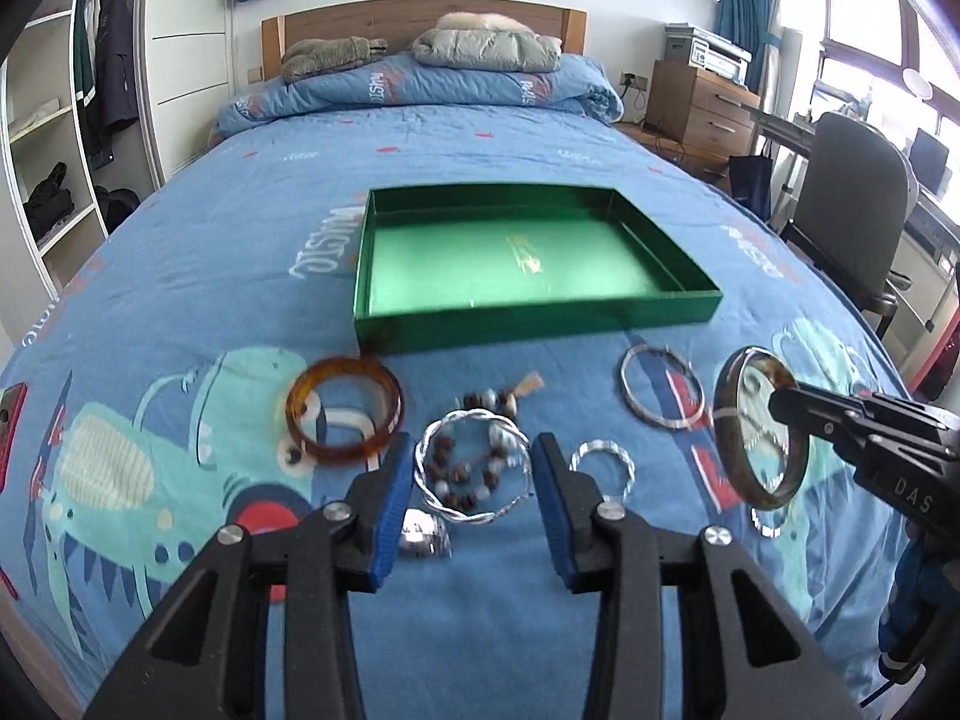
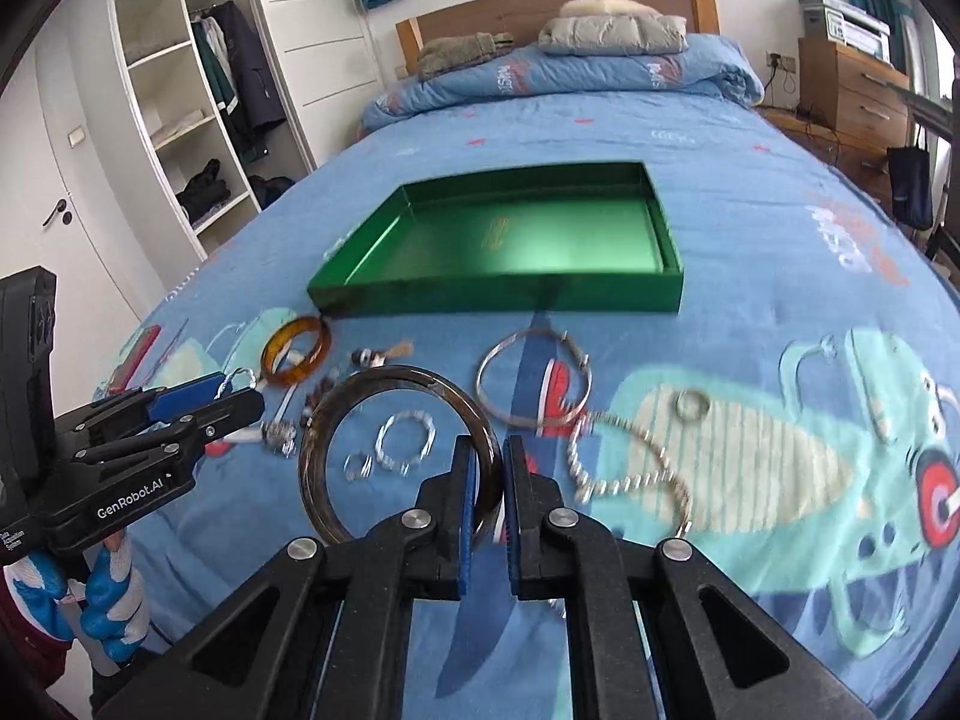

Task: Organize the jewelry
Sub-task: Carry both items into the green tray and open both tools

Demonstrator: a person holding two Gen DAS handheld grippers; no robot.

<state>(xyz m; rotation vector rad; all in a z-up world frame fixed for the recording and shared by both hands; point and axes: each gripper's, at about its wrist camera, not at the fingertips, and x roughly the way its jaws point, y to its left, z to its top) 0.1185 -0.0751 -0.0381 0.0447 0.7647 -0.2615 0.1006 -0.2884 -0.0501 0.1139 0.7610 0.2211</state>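
Observation:
My left gripper (image 1: pixel 474 480) is shut on a twisted silver bangle (image 1: pixel 465 420), its blue pads pressing both sides, lifted above the blue bedspread. A beaded bracelet (image 1: pixel 480 402) lies on the bed beneath it. My right gripper (image 2: pixel 486 480) is shut on the rim of a dark brown bangle (image 2: pixel 384 373), also held off the bed. In the left wrist view that bangle (image 1: pixel 720 420) hangs at the right from the right gripper (image 1: pixel 780 402). The left gripper (image 2: pixel 240 395) shows at the left of the right wrist view. An open green box (image 1: pixel 534 315) (image 2: pixel 498 294) sits beyond, with nothing inside.
On the bedspread lie an amber bangle (image 1: pixel 345 414) (image 2: pixel 297 351), a thin silver bangle (image 1: pixel 660 390) (image 2: pixel 534 378), a small twisted silver ring (image 1: pixel 602 462) (image 2: pixel 405 441), a watch (image 1: pixel 423 531), a silver bead chain (image 2: pixel 624 462) and a ring (image 2: pixel 693 405). A chair (image 1: pixel 852 210) stands at the right.

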